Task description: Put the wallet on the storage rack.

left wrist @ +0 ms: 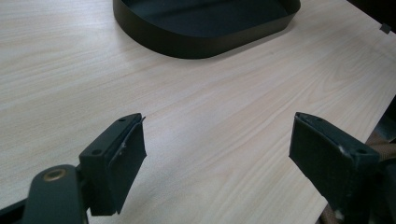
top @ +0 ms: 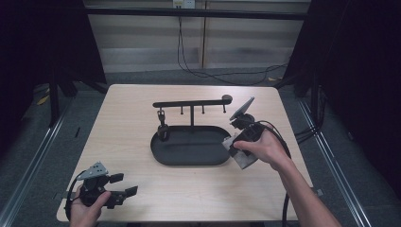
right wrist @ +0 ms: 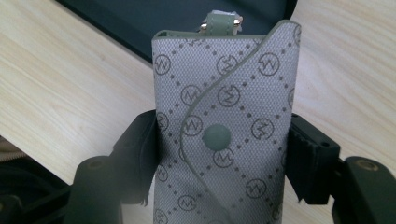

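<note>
Black tray (top: 189, 152) – key hanging inside; R gripper (top: 235, 142) clamps pouch (right wrist: 224, 135).

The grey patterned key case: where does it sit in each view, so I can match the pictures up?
High view: the grey patterned key case is right of centre, clamped in the right gripper at the right end of the black oval tray.
Right gripper view: it stands upright in the centre, between the jaws.
Left gripper view: not in this picture.
Shared landmark: the tray, at the top of both gripper views.
</note>
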